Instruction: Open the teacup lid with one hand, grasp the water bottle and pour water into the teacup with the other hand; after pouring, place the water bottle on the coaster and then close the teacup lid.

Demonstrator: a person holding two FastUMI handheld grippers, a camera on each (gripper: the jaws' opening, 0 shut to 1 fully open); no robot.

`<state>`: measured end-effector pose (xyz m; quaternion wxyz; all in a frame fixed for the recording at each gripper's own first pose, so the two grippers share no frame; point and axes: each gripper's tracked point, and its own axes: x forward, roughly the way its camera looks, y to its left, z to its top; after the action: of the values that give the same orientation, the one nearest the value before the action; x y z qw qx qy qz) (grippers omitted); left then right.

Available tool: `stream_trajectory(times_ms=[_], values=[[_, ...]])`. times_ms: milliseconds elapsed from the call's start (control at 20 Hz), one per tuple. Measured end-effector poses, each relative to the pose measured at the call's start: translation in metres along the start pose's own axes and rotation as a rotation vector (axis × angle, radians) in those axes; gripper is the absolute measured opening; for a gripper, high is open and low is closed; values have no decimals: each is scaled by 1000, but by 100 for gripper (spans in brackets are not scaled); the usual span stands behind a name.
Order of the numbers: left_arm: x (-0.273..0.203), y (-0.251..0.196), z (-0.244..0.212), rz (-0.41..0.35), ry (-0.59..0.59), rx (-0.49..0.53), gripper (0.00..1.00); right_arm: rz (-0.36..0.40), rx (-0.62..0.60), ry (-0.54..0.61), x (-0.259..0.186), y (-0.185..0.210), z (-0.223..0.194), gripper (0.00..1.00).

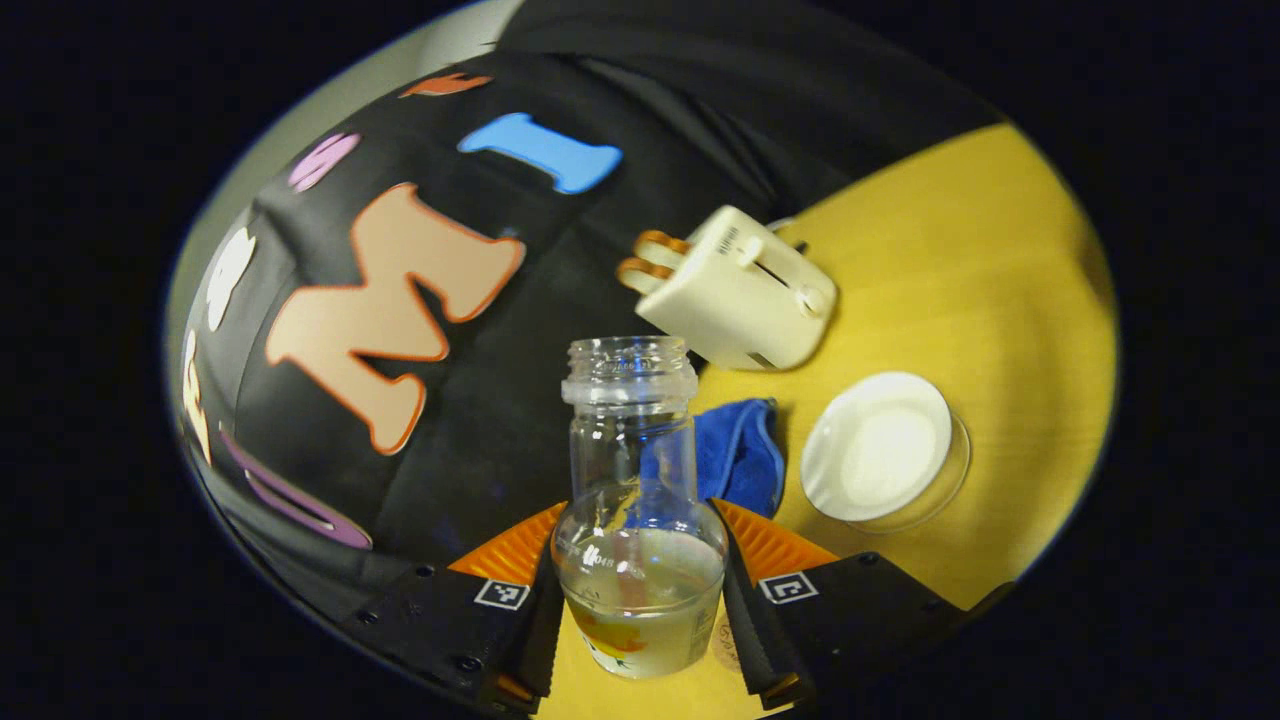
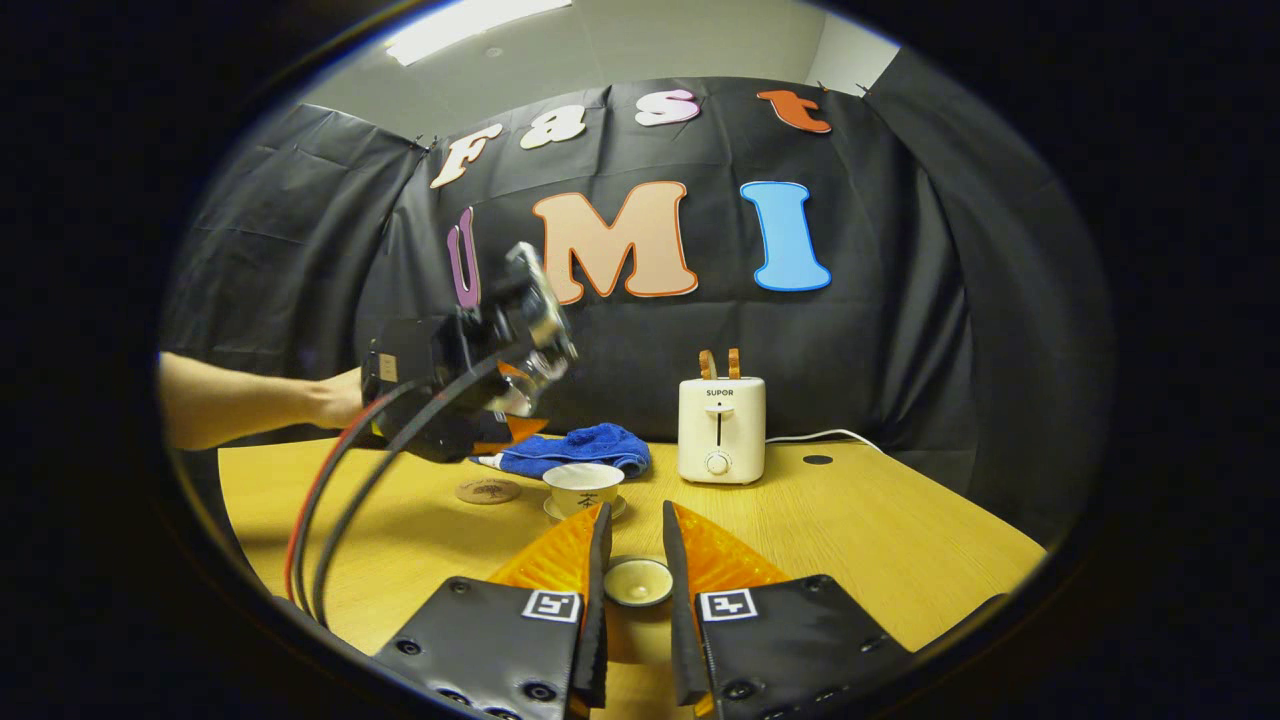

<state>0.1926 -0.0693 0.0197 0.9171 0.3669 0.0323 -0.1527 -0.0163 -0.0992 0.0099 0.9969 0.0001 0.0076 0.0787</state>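
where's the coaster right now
In the right gripper view the coaster lies bare on the table, left of the teacup, in front of the blue cloth.

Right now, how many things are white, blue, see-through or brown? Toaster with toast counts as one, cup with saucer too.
White: 3 (toaster, cup, lid)
Blue: 1 (cloth)
See-through: 1 (bottle)
Brown: 1 (coaster)
Total: 6
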Motion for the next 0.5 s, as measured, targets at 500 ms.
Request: stream_trajectory(times_ms=[500], values=[[24,3,-12,55,-165,-781,68,-22,-1,0,0,-4,0,29]])
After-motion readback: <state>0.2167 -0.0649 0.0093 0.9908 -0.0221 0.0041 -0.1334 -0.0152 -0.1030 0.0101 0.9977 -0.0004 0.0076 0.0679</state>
